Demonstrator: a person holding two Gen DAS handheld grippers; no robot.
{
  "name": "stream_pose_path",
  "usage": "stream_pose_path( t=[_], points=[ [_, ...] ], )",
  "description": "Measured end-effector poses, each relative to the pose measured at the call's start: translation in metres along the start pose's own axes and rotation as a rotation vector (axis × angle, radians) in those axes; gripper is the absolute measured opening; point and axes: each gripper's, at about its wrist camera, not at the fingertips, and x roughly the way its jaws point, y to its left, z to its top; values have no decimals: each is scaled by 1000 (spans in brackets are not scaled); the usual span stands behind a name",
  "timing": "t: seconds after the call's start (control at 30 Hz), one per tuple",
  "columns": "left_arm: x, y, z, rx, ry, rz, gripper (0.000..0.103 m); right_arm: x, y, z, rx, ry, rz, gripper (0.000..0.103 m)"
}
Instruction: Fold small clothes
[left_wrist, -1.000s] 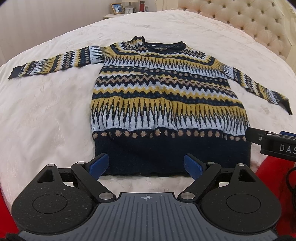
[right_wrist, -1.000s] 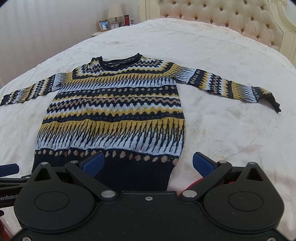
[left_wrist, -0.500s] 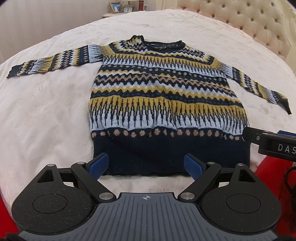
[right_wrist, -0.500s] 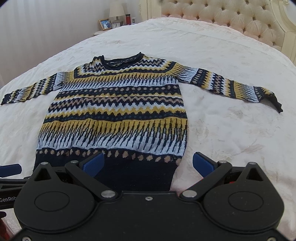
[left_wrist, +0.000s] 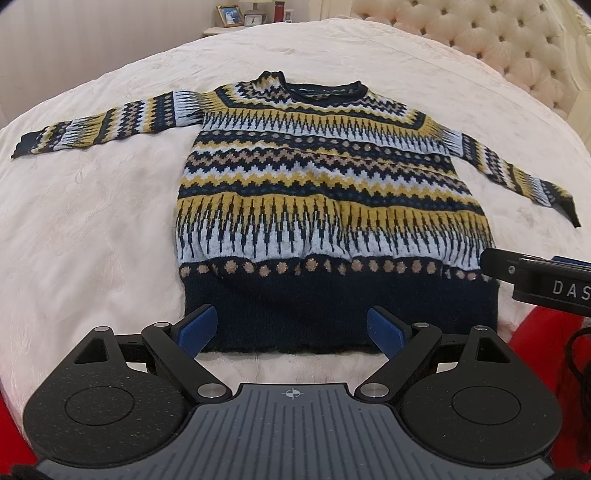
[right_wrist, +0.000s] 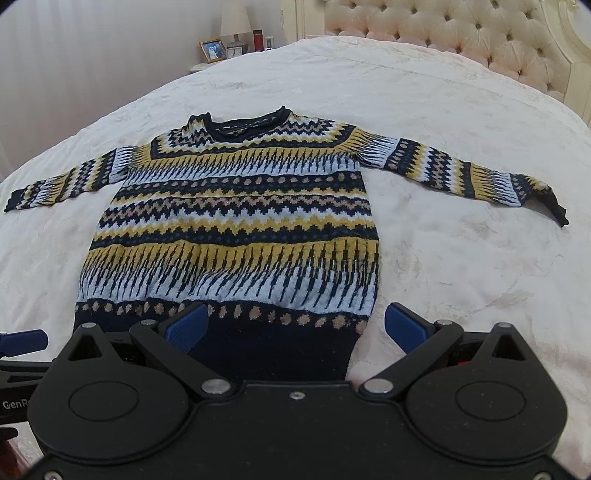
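A patterned knit sweater (left_wrist: 325, 192) in navy, yellow and pale blue lies flat, front up, on the bed, both sleeves spread out; it also shows in the right wrist view (right_wrist: 236, 221). My left gripper (left_wrist: 291, 328) is open and empty, hovering over the left part of the navy hem. My right gripper (right_wrist: 295, 326) is open and empty above the hem's right corner. The right gripper's body (left_wrist: 539, 277) shows at the right edge of the left wrist view. The left gripper's blue fingertip (right_wrist: 22, 339) shows at the left edge of the right wrist view.
The cream quilted bedspread (left_wrist: 92, 221) surrounds the sweater. A tufted headboard (right_wrist: 461, 33) stands at the far right. A nightstand with a photo frame (right_wrist: 213, 50), lamp and clock is beyond the bed. Red fabric (left_wrist: 535, 332) shows at the lower right.
Both grippers have drifted slightly to the left along the hem. The sweater has not moved and both grippers stay open.
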Motion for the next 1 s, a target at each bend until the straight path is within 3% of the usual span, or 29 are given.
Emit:
stream_pose_path(
  t=[0.33, 0.7, 1.0],
  points=[
    [2, -2, 8, 12, -6, -11, 89, 4, -3, 4, 30, 4, 22, 101],
    [4, 1, 27, 12, -58, -32, 89, 11, -19, 17, 111, -35, 129, 101],
    [12, 1, 62, 54, -148, -61, 89, 24, -68, 49, 273, -83, 173, 101]
  ],
)
